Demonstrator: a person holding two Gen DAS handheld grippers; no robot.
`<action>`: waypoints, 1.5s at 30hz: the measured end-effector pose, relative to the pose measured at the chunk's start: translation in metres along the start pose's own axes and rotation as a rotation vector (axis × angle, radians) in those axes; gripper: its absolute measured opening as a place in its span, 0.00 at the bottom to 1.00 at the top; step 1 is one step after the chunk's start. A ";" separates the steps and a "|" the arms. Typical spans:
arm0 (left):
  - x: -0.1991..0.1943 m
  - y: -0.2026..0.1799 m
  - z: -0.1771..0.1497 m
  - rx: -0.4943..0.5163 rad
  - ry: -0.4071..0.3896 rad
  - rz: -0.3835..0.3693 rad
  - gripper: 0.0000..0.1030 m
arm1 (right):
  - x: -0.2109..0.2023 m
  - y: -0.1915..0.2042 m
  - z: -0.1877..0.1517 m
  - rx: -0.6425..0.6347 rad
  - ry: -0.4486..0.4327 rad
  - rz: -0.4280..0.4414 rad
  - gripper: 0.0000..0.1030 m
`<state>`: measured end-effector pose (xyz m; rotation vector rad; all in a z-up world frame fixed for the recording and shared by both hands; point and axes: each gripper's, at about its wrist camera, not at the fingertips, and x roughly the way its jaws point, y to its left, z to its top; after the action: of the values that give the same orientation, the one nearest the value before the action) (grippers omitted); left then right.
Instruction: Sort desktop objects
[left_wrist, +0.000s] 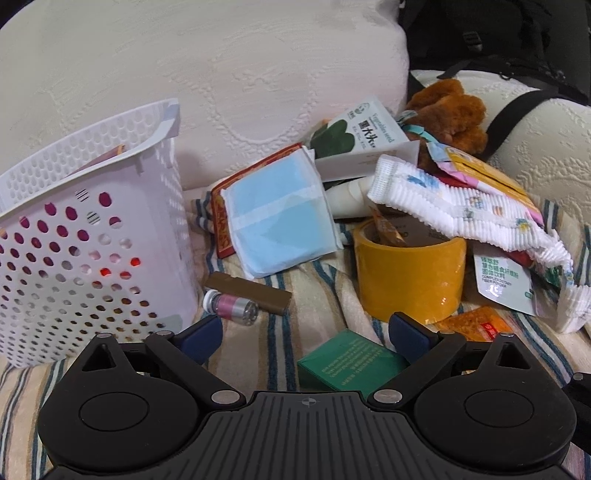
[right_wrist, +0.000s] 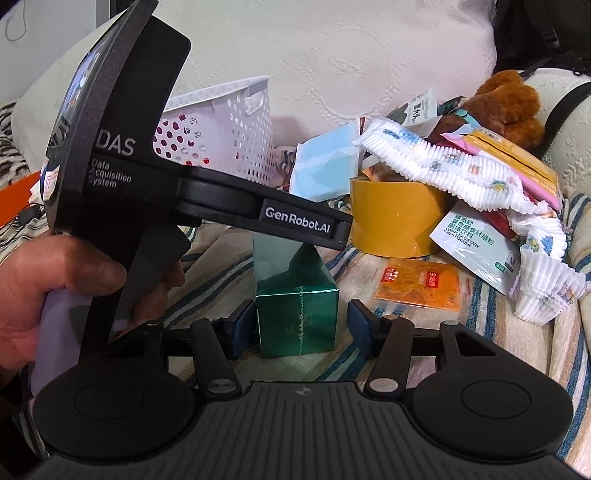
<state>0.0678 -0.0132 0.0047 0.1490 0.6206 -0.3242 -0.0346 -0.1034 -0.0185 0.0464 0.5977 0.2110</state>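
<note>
A dark green box (right_wrist: 295, 306) stands upright on the striped cloth between the fingers of my right gripper (right_wrist: 301, 325). The left pad sits against the box and a gap shows at the right pad, so the gripper is open. In the left wrist view the same green box (left_wrist: 351, 365) lies close to the right finger of my left gripper (left_wrist: 304, 338), which is open wide with nothing pressed. A hand (right_wrist: 55, 277) holds the left gripper's body (right_wrist: 258, 210) just above the box. The white perforated basket (left_wrist: 92, 240) stands at the left.
Behind the box are a yellow tape roll (left_wrist: 410, 273), a blue mask pack (left_wrist: 280, 218), a white diaper (left_wrist: 461, 206), an orange sachet (right_wrist: 417, 284) and a fiber powder sachet (right_wrist: 469, 243). A small vial (left_wrist: 231, 306) and brown bar (left_wrist: 247, 291) lie by the basket. A brown plush toy (left_wrist: 450, 107) sits at the back.
</note>
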 end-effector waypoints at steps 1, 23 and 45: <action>0.000 -0.001 0.000 0.004 -0.003 -0.002 0.95 | 0.000 0.000 -0.001 -0.002 0.000 0.001 0.56; 0.021 0.013 0.005 -0.209 0.196 -0.270 0.80 | 0.001 0.003 0.004 0.002 0.008 0.022 0.45; -0.020 0.031 0.004 -0.284 0.105 -0.264 0.55 | -0.036 -0.020 0.021 0.178 -0.063 0.101 0.43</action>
<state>0.0656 0.0203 0.0212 -0.1911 0.7853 -0.4805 -0.0483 -0.1300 0.0172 0.2552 0.5504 0.2524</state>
